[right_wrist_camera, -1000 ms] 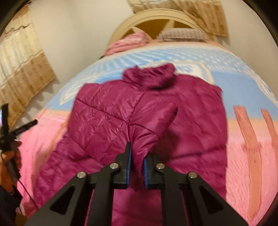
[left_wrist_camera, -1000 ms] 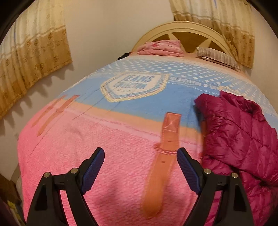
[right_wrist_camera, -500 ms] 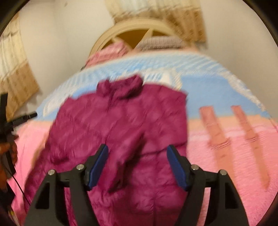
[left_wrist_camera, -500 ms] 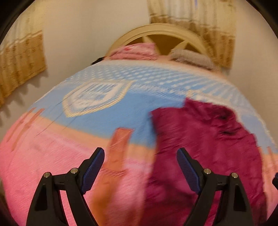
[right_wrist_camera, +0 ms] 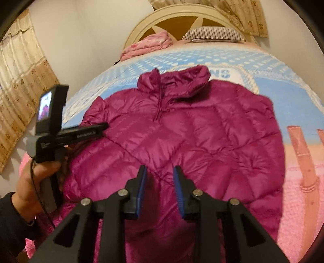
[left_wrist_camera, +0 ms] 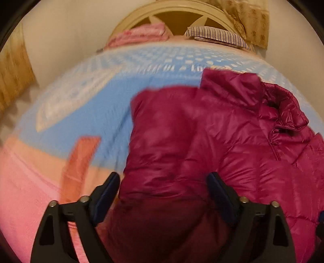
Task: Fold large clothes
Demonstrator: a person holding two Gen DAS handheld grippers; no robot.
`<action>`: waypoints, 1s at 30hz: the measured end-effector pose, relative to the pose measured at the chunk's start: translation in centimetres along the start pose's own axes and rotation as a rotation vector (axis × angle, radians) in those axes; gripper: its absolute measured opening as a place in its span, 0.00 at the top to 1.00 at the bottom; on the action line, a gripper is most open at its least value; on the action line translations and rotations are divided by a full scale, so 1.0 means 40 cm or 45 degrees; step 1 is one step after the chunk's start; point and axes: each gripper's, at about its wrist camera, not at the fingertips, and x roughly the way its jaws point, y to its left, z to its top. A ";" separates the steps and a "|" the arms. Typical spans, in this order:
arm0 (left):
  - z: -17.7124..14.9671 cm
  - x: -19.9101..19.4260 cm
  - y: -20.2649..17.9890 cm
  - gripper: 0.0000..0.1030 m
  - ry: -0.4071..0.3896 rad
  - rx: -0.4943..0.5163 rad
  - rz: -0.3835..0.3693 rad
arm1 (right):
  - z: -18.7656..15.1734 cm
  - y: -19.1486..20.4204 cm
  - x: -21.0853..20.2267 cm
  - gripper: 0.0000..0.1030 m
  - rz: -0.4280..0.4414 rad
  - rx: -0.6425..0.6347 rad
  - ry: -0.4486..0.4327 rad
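One magenta jacket flat (seemingly front-up), collar toward headboard, lengthwise along bed.

Most of the bedspread is covered by the magenta jacket, taken here as the landmark. Bare cover is left to the right of the jacket and beyond its collar, as far as the pink folded bedding and striped pillow against the headboard. The jacket's left edge is blocked by the left gripper held over it.
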 end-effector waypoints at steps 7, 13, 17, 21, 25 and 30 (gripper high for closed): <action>-0.008 0.027 0.029 0.01 0.035 -0.060 -0.045 | -0.029 0.004 0.043 0.73 -0.037 -0.045 0.016; -0.008 0.035 0.025 0.01 0.037 -0.056 -0.042 | -0.036 0.018 0.065 0.73 -0.091 -0.078 0.025; -0.005 0.040 0.025 0.01 0.039 -0.050 -0.034 | -0.043 0.029 0.071 0.73 -0.133 -0.115 0.024; -0.003 0.043 0.029 0.01 0.056 -0.059 -0.054 | -0.045 0.025 0.071 0.73 -0.128 -0.108 0.022; 0.013 0.009 0.045 0.01 0.069 -0.043 -0.052 | -0.047 0.028 0.072 0.73 -0.141 -0.119 0.016; 0.032 -0.152 0.037 0.01 -0.166 -0.100 -0.074 | -0.047 0.030 0.073 0.73 -0.140 -0.117 0.002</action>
